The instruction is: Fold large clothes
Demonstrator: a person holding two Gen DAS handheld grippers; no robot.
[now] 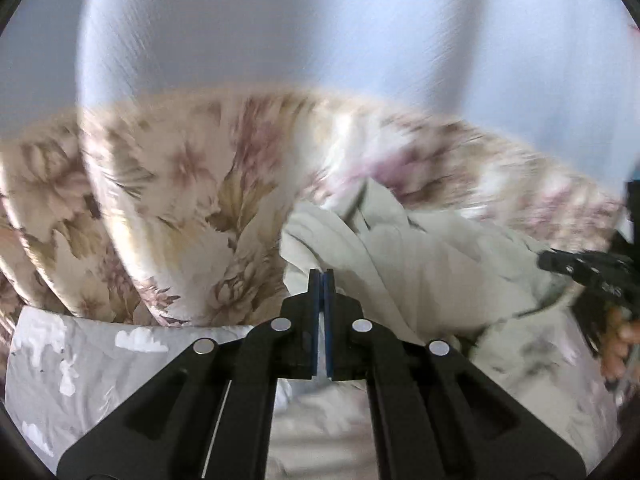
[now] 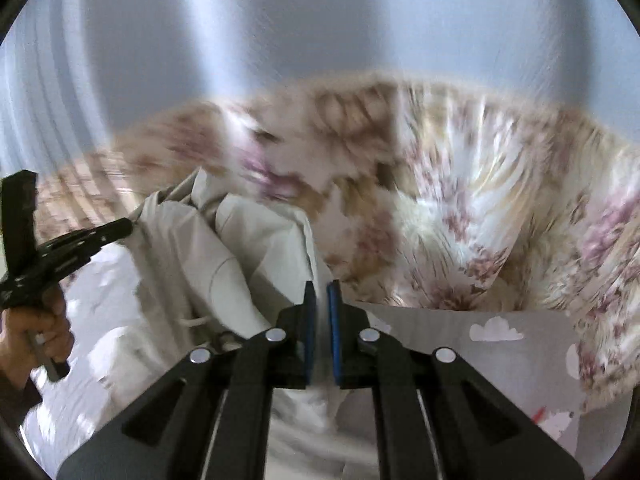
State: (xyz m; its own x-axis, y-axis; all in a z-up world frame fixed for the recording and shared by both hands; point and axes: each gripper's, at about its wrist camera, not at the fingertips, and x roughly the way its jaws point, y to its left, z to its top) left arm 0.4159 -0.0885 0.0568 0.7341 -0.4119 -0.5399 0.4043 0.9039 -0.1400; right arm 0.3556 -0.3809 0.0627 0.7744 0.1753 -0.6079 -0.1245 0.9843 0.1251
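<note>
A pale grey-white garment (image 1: 420, 264) hangs bunched and lifted between both grippers; it also shows in the right wrist view (image 2: 224, 264). My left gripper (image 1: 322, 274) is shut on a fold of it. My right gripper (image 2: 322, 286) is shut on its edge, with thin cloth between the blue pads. The right gripper appears in the left wrist view (image 1: 588, 268) at the far right, held by a hand. The left gripper appears in the right wrist view (image 2: 80, 240) at the far left. Both views are blurred by motion.
A floral beige and pink quilt (image 1: 160, 200) is piled behind the garment, also in the right wrist view (image 2: 480, 208). A grey sheet with white clouds (image 1: 80, 352) covers the bed below, also in the right wrist view (image 2: 480, 344). A pale blue wall (image 1: 320, 20) is beyond.
</note>
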